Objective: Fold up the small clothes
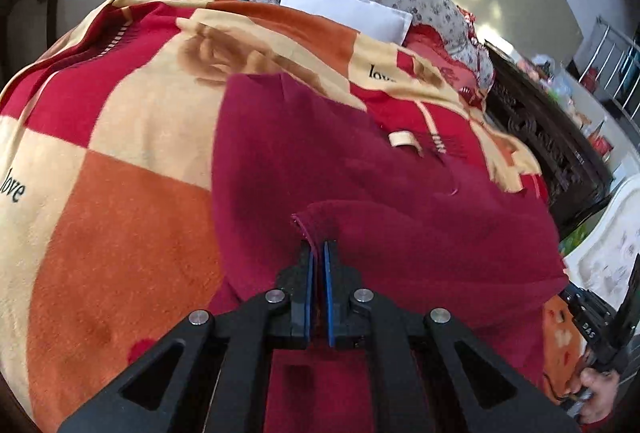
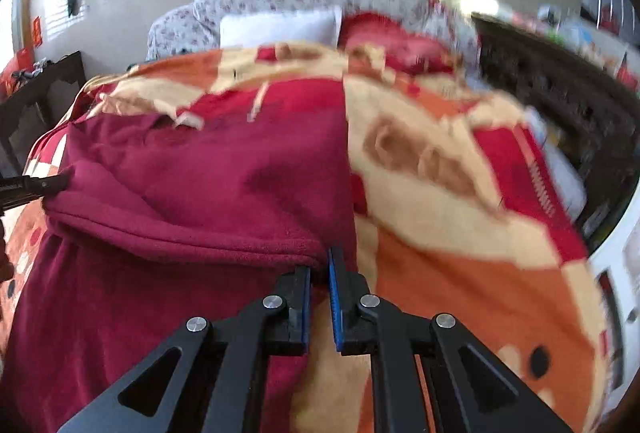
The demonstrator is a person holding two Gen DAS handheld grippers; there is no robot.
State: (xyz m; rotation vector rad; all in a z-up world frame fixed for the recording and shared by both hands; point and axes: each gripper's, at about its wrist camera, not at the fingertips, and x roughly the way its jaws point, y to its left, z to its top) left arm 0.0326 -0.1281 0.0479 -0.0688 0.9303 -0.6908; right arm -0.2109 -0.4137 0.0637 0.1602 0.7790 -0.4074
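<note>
Carrying the hem forward evenly matters most: the left gripper (image 1: pixel 319 245) and right gripper (image 2: pixel 320 257) each sit clamped on a near corner of the maroon garment (image 1: pixel 320 161), which lies ahead of them on the checked blanket (image 1: pixel 120 153).

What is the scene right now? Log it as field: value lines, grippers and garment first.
left gripper: shut on the maroon garment's lifted hem
right gripper: shut on the same hem, other end
maroon garment: spread on the blanket, near edge raised between both grippers
blanket: red, orange and cream checks, printed "love"
white pillow: behind the blanket
fold: not yet laid over
</note>
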